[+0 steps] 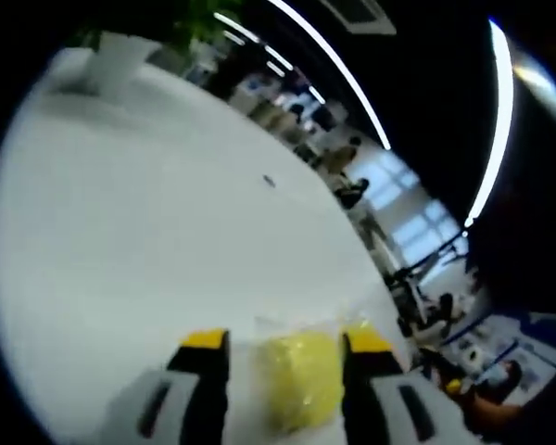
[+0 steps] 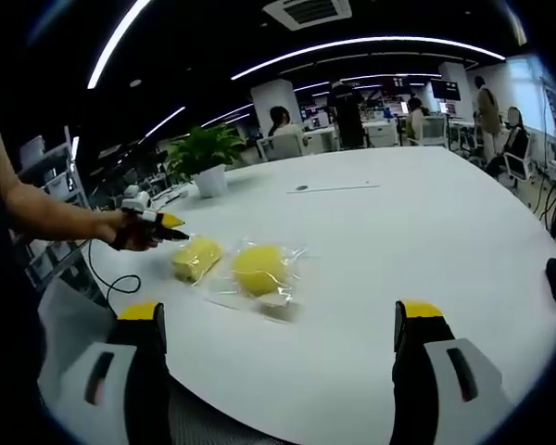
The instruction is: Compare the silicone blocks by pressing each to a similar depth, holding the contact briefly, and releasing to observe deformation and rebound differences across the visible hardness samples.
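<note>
- While the left gripper [image 1: 285, 345] has its yellow-tipped jaws on either side of a yellow silicone block [image 1: 301, 378], the left gripper view is too blurred to tell whether they are squeezing it or merely flanking it.
- Seen from the right gripper view, that same block [image 2: 196, 258] lies on the white table [image 2: 417, 232], with the left gripper [image 2: 171, 222] at its far side, held in a person's hand [image 2: 128, 232].
- Just beside it sits a rounder yellow silicone sample [image 2: 259, 268] inside a clear plastic bag [image 2: 276, 297]; it looks undented and nothing is touching it.
- The right gripper [image 2: 283, 320] hovers with its jaws spread wide, holding nothing, well short of both samples.
- My judgement: the comparison is at its first sample, and the bagged sample has yet to be pressed and released.
- A potted plant [image 2: 204, 158] stands further back on the table.
</note>
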A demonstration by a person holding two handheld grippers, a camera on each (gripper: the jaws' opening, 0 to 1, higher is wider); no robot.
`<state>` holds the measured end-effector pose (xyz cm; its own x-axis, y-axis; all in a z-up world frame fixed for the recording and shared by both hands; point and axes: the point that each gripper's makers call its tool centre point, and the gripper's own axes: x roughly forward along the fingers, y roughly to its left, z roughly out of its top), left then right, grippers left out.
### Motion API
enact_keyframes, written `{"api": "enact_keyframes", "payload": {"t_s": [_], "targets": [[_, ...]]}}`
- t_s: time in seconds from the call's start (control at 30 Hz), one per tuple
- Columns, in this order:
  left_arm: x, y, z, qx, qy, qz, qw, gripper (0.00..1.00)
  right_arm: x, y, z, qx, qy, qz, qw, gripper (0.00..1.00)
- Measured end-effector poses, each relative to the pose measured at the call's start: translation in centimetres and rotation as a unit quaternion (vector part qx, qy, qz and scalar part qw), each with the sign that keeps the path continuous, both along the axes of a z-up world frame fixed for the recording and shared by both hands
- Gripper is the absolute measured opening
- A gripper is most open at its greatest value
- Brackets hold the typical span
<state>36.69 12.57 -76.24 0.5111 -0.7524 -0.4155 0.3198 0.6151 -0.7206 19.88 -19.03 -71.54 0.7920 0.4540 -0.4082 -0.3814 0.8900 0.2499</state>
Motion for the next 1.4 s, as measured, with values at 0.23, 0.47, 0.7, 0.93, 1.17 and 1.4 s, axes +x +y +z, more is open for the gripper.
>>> {"api": "enact_keyframes", "payload": {"t_s": [0.23, 0.47, 0.7, 0.93, 1.17, 1.4], "targets": [[-0.1, -0.4, -1.6, -0.012, 0.03, -0.006, 0.9995, 0.23, 0.0, 0.4, -0.1, 0.001, 0.002, 0.005, 1.0, 0.96], [-0.1, -0.5, -2.8, -0.033, 0.067, 0.014, 0.9971, 0.13, 0.0, 0.1, -0.4, 0.0, 0.008, 0.0, 1.0, 0.96], [0.3, -0.4, -3.2, -0.045, 0.069, 0.041, 0.9957, 0.04, 0.1, 0.1, -0.7, -0.008, 0.013, -0.001, 0.9999, 0.91], [0.2, -1.0, -3.1, -0.04, 0.066, 0.033, 0.9964, 0.08, 0.3, 0.4, -0.4, 0.003, 0.012, -0.005, 0.9999, 0.93], [-0.7, -1.7, -2.6, -0.028, 0.055, -0.004, 0.9981, 0.0, 0.4, 0.2, -0.3, 0.007, 0.01, -0.007, 0.9999, 0.94], [-0.8, -1.6, -2.4, -0.049, 0.084, 0.017, 0.9951, 0.0, 0.4, -0.2, 0.0, 0.003, -0.002, -0.009, 1.0, 0.97]]}}
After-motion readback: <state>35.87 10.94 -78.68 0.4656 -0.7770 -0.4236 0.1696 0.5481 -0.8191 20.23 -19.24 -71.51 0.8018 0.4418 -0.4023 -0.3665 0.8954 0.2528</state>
